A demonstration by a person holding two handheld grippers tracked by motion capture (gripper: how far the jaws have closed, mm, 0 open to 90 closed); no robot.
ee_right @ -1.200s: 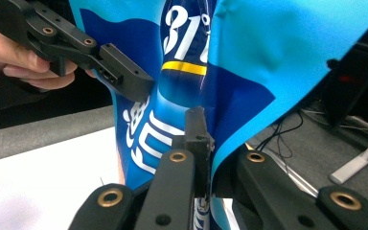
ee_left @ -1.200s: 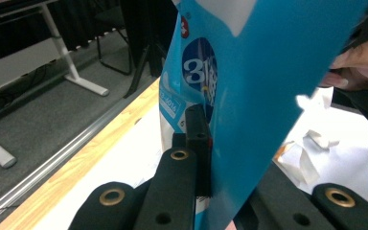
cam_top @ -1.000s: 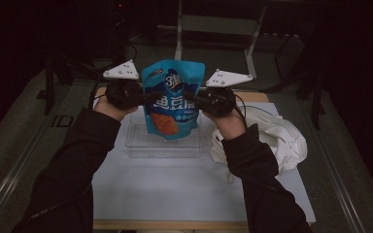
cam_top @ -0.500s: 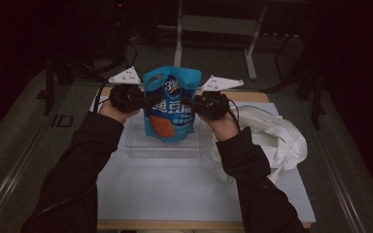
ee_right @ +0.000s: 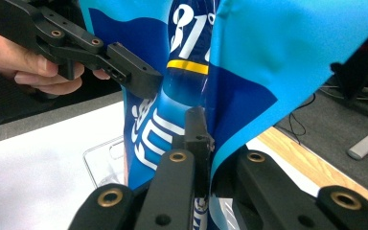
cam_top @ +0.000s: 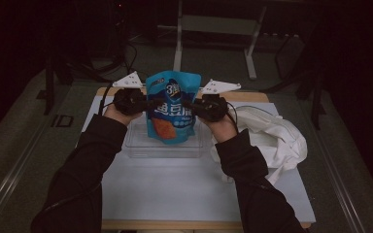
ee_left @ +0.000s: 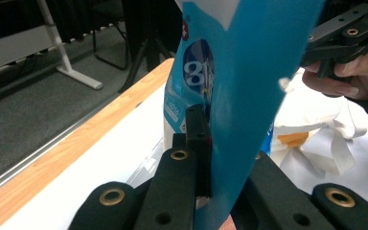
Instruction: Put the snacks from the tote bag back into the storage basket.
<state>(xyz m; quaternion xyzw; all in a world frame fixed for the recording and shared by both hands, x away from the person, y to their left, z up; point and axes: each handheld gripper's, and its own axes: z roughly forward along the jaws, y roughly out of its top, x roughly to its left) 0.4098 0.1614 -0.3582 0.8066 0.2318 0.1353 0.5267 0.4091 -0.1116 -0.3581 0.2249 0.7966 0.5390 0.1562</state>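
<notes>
Blue pouch [cam_top: 171,108] lower now, both tools clamped on its edges, base hidden in clear tray [cam_top: 141,148].

Both arms reach forward — left gripper [cam_top: 148,104] and right gripper [cam_top: 188,106] clamped shut

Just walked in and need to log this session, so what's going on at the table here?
A person is holding a blue snack bag upright with two handheld grippers, one on each side edge. The left gripper and the right gripper both have their jaws shut on the bag. It hangs over a clear plastic tray on the white table, its bottom at or just inside the tray. A white cloth bag lies crumpled to the right.
</notes>
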